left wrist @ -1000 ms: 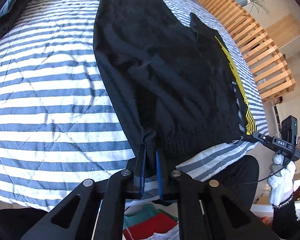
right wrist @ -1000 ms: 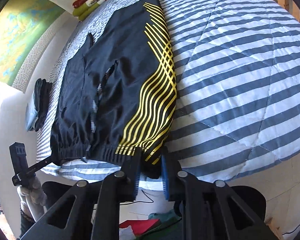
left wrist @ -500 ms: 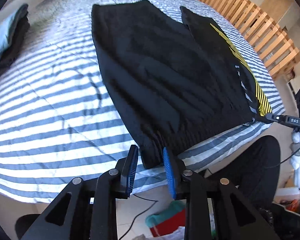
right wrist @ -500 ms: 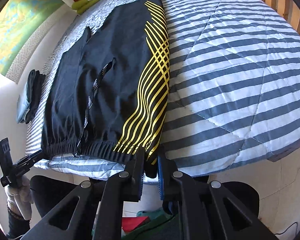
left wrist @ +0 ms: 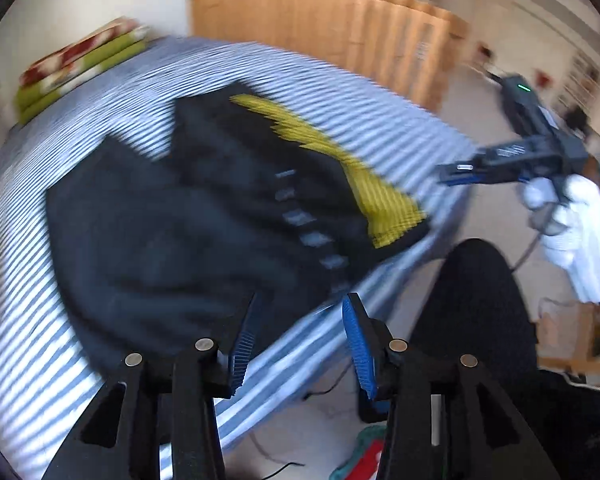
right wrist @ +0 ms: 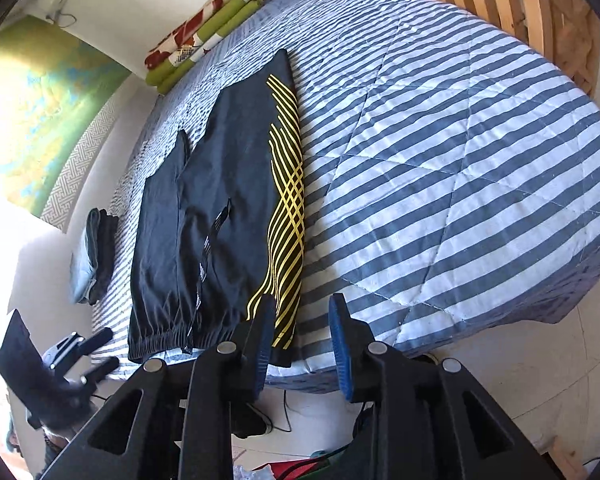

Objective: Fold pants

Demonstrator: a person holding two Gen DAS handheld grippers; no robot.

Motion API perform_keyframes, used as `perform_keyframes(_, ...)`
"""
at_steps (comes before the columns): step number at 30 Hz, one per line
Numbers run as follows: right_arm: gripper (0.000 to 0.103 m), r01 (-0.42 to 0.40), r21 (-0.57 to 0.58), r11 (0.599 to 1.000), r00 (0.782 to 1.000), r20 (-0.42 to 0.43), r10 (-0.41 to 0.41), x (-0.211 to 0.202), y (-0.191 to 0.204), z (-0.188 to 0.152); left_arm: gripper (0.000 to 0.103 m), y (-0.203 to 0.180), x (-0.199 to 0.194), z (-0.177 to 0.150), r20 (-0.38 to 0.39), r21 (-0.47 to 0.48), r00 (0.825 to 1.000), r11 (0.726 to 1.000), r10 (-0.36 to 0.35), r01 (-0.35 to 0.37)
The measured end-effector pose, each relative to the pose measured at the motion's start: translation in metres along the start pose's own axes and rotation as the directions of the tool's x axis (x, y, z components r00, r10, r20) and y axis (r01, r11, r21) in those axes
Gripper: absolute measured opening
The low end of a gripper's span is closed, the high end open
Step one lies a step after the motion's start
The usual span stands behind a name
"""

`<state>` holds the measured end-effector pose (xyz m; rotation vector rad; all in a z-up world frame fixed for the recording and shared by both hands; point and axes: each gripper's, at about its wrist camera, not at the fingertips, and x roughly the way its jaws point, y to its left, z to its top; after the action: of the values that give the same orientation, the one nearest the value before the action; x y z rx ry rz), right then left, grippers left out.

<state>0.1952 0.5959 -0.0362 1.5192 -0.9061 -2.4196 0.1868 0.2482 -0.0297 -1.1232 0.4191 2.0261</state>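
Observation:
Black pants (right wrist: 220, 220) with yellow wavy stripes lie flat on the striped bed (right wrist: 460, 160), waistband at the near edge. My right gripper (right wrist: 301, 312) hovers just off the waistband's yellow corner. Its jaws are opening and the pads press on nothing. The left wrist view is blurred by motion. There the pants (left wrist: 204, 216) lie beyond my left gripper (left wrist: 300, 308), whose jaws are opening with nothing between them. A white-gloved hand (left wrist: 572, 216) holds the right gripper (left wrist: 460, 172) past the bed's corner. The left gripper (right wrist: 108, 350) shows at the waistband's other end, clear of the cloth.
A pile of folded clothes (right wrist: 92, 256) sits on the bed's left edge. A red, white and green roll (right wrist: 204, 32) lies at the far end. Wooden slats (right wrist: 500, 0) run along the right side. A person's black-clad leg (left wrist: 476, 304) and coloured cloth (left wrist: 364, 456) are below on the floor.
Both grippers let go of the waistband corners and opened. The left one swung up and away with a roll, blurring its view. The right one backed off slightly. The pants stay flat.

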Motion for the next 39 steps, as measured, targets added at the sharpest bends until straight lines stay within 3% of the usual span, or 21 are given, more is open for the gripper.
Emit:
perform_keyframes(2,0.025,0.026,-0.011,1.000,1.000,0.006,-0.025,0.003,0.001,0.004,0.046,-0.047,0.035,0.030,-0.006,0.086,0.998,0.994,-0.065,0.065)
perform_keyframes(6,0.025,0.002,0.014,1.000,1.000,0.015,-0.002,-0.001,-0.012,0.011,0.047,-0.105,0.092,0.062,-0.064,0.187,0.991,0.974,-0.116,0.126)
perform_keyframes(12,0.025,-0.006,0.031,1.000,1.000,0.018,0.006,-0.003,-0.024,0.023,0.047,-0.133,0.142,0.082,-0.142,0.205,0.982,0.967,-0.126,0.154)
perform_keyframes(15,0.025,-0.016,0.039,0.999,1.000,0.027,0.015,-0.001,-0.026,0.036,0.045,-0.134,0.160,0.078,-0.177,0.216,0.979,0.966,-0.104,0.142)
perform_keyframes(16,0.025,-0.016,0.035,0.999,0.999,0.031,0.014,0.000,-0.025,0.041,0.032,-0.129,0.163,0.077,-0.188,0.204,0.977,0.969,-0.101,0.139)
perform_keyframes(17,0.025,-0.016,0.029,0.999,0.999,0.034,0.015,0.000,-0.023,0.047,0.027,-0.124,0.166,0.077,-0.193,0.186,0.975,0.971,-0.110,0.147)
perform_keyframes(22,0.025,-0.041,-0.027,0.999,0.999,0.033,0.042,0.005,-0.008,0.088,0.013,-0.100,0.154,0.079,-0.174,0.091,0.960,0.967,-0.218,0.236)
perform_keyframes(26,0.028,-0.071,-0.049,0.996,0.997,0.037,0.073,0.026,0.006,0.138,0.012,-0.079,0.128,0.086,-0.092,0.001,0.956,0.960,-0.278,0.279)
perform_keyframes(30,0.034,-0.036,-0.081,0.996,0.999,0.028,0.039,0.073,0.020,0.191,0.011,-0.061,0.101,0.087,-0.026,-0.041,0.958,0.958,-0.285,0.284)
perform_keyframes(34,0.034,-0.029,-0.016,0.999,1.000,-0.008,0.028,0.128,0.020,0.238,0.011,-0.041,0.090,0.081,-0.012,-0.078,0.959,0.956,-0.283,0.281)
perform_keyframes(39,0.034,0.032,0.030,0.999,0.998,-0.054,-0.031,0.182,0.017,0.265,0.010,-0.013,0.083,0.069,0.003,-0.155,0.958,0.947,-0.285,0.282)
